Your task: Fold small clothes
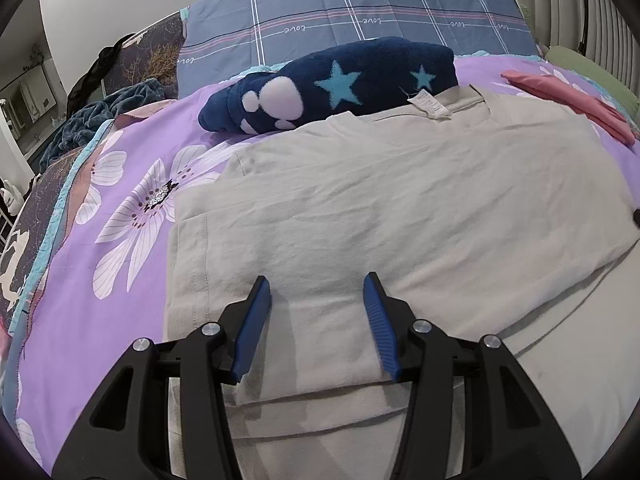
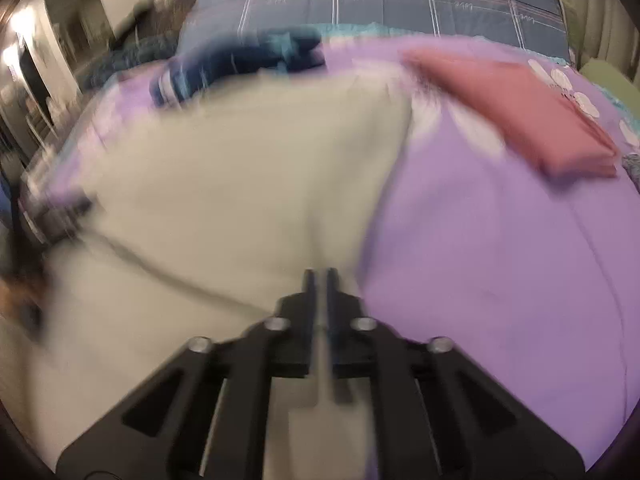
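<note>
A beige T-shirt (image 1: pixel 400 200) lies spread on the purple flowered bedspread (image 1: pixel 132 184), its left side folded over with a sleeve hem showing. My left gripper (image 1: pixel 318 296) is open, its blue pads just above the shirt's near part, with cloth lying between them. In the blurred right wrist view the beige T-shirt (image 2: pixel 240 184) fills the left half. My right gripper (image 2: pixel 320 276) is shut on the shirt's right edge, with beige fabric running between its fingers.
A folded navy fleece garment with stars and paw prints (image 1: pixel 336 84) lies behind the shirt. A folded pink garment (image 2: pixel 520 116) lies at the right rear, also in the left wrist view (image 1: pixel 568 96). A blue plaid pillow (image 1: pixel 360 12) stands at the headboard. Bare bedspread (image 2: pixel 500 260) lies right of the shirt.
</note>
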